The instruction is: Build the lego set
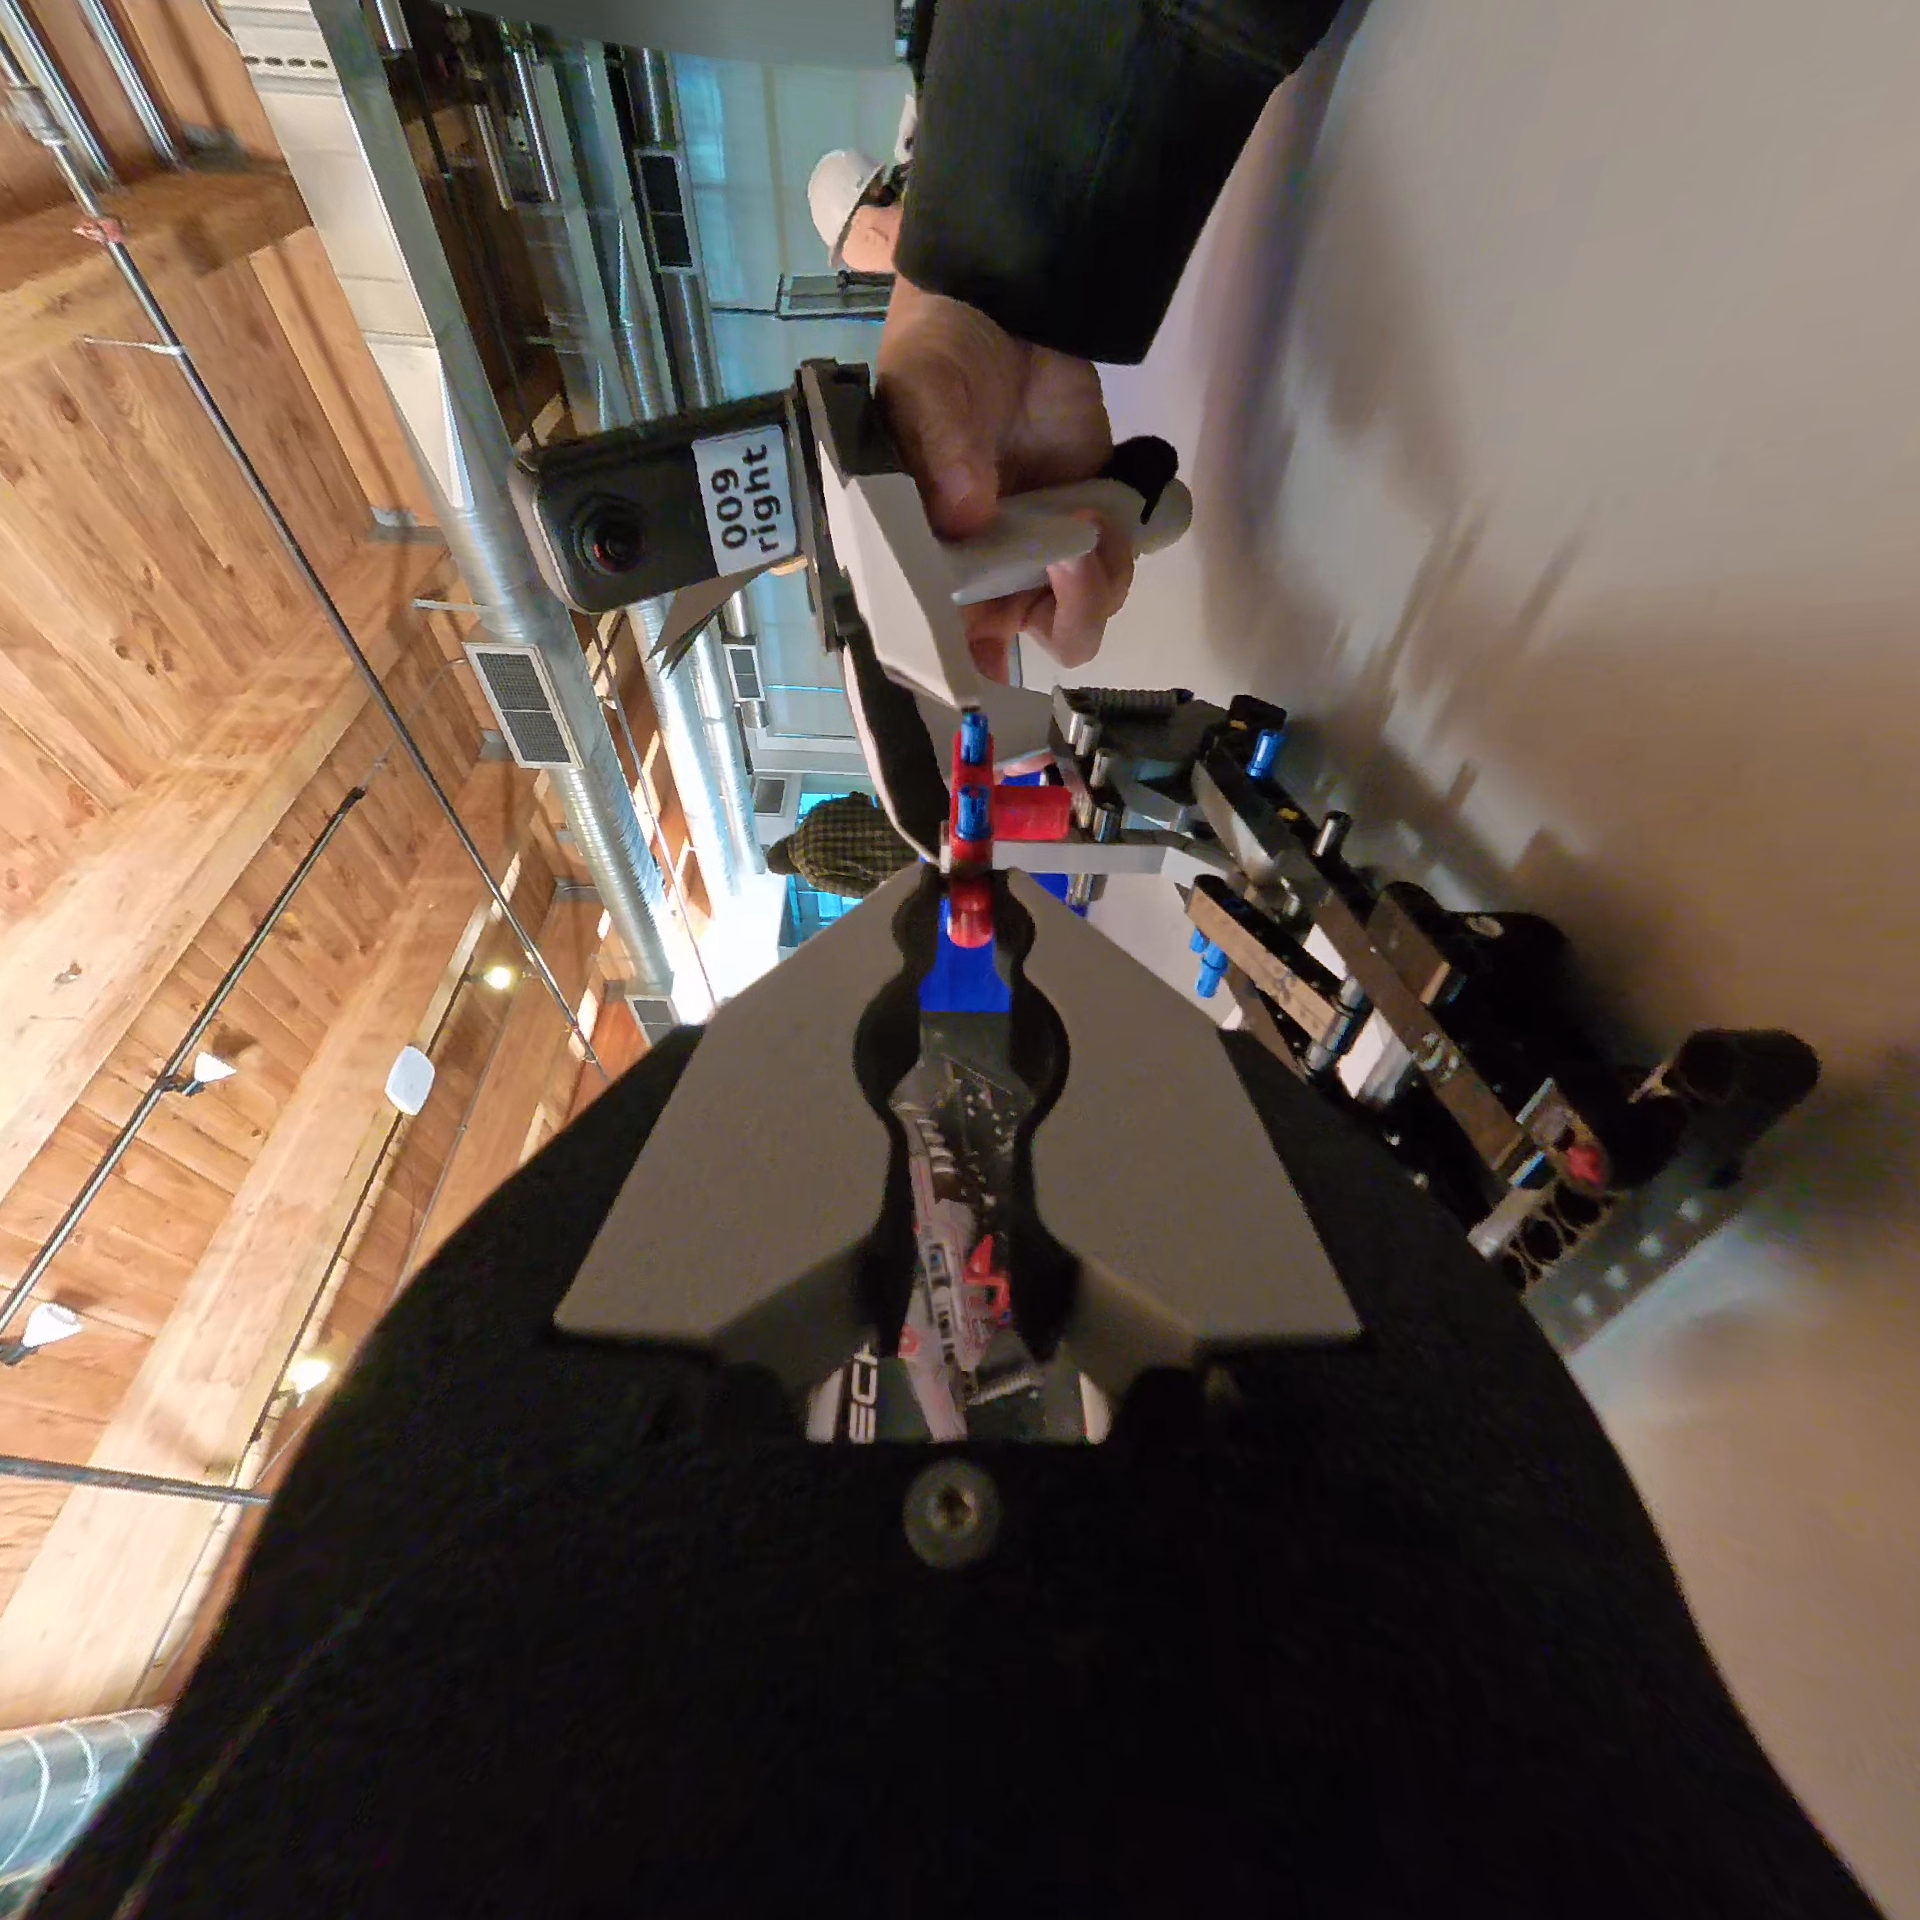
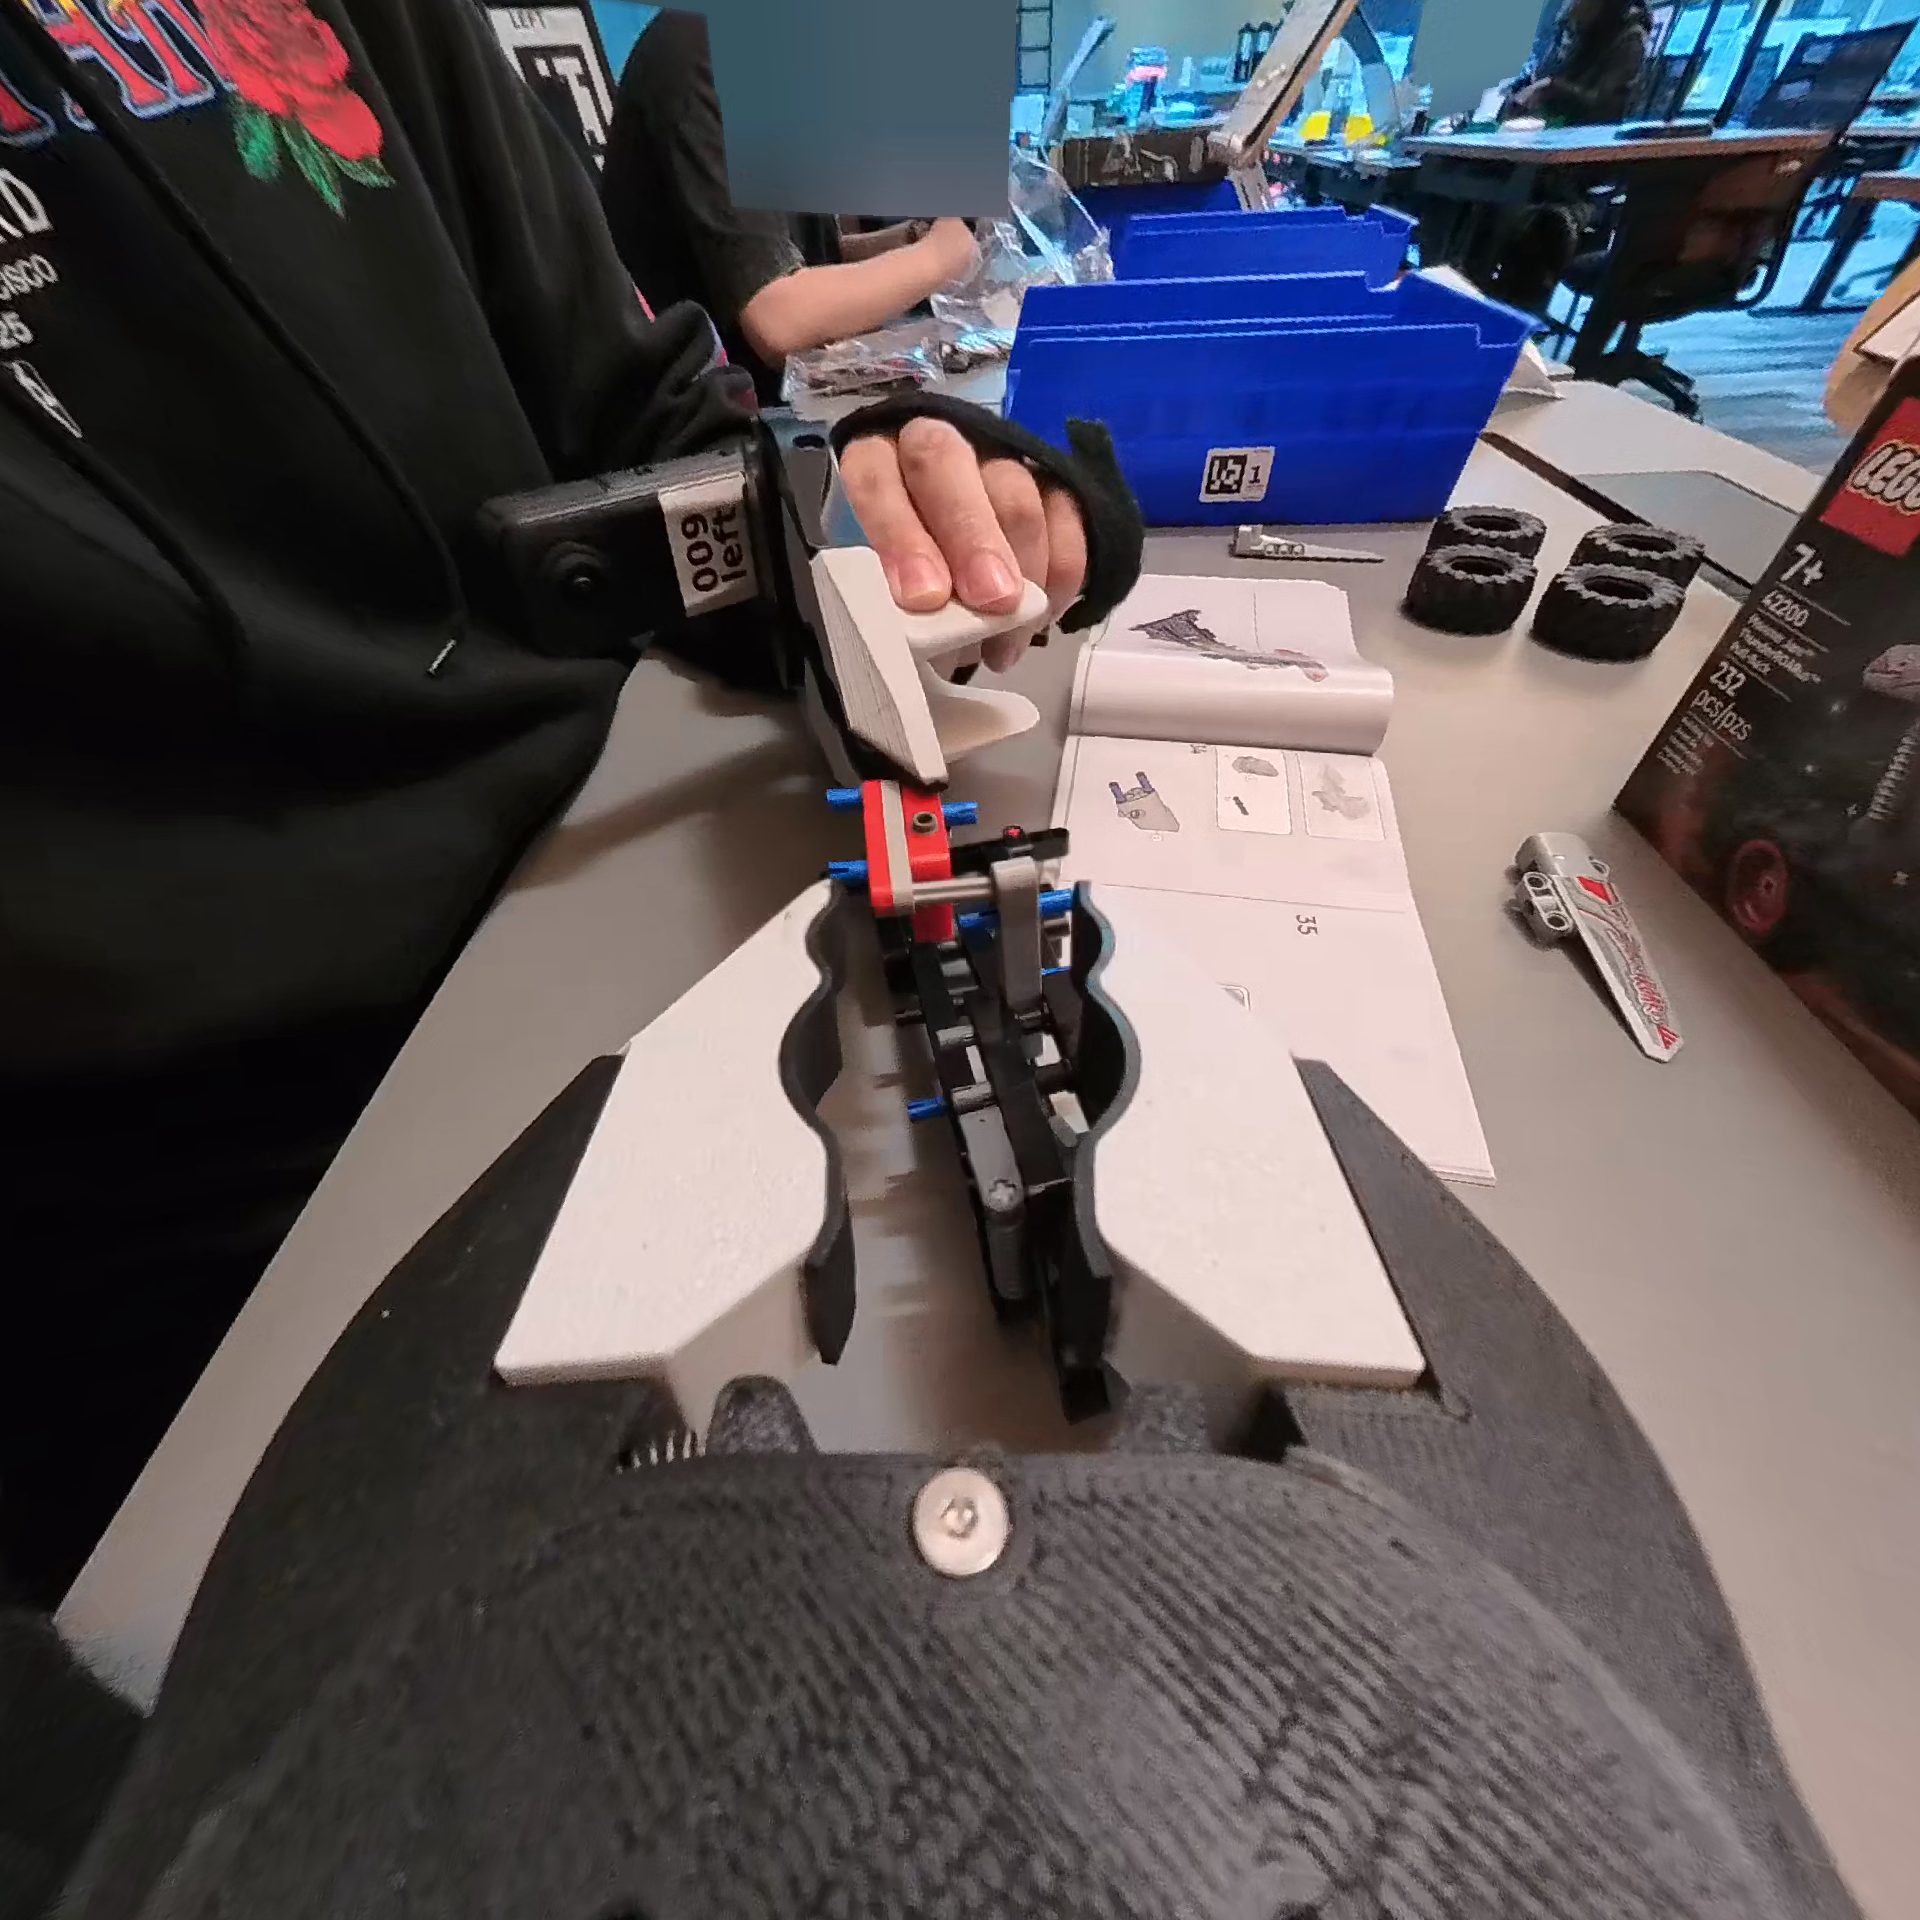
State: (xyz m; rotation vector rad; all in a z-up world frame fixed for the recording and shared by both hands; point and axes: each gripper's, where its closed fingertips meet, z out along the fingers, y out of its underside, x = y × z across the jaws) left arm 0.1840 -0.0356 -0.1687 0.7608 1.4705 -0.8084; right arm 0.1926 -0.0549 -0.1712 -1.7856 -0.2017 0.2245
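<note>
My left gripper [image 1: 961, 896] is shut on a red block with blue pins [image 1: 975, 821], pinching it at its tips. In the right wrist view the left gripper [image 2: 914, 777] comes down from above onto that red block [image 2: 906, 854]. The block sits at the far end of a black and grey chassis [image 2: 1003, 1101]. My right gripper [image 2: 961, 920] is shut on the chassis, which lies lengthwise between its fingers above the table. The chassis also shows in the left wrist view [image 1: 1351, 997], with blue pins sticking out of its sides.
An open instruction booklet [image 2: 1247, 831] lies on the grey table [image 2: 1662, 1299] just beyond the grippers. Several black tyres [image 2: 1548, 592], a grey stickered panel [image 2: 1600, 935] and the set's box [image 2: 1818, 727] are to the right. Blue bins [image 2: 1247, 395] stand behind. A second person's arm [image 2: 852, 286] reaches in at the back. Only a small space, under 4 cm, lies between the two pairs of fingers.
</note>
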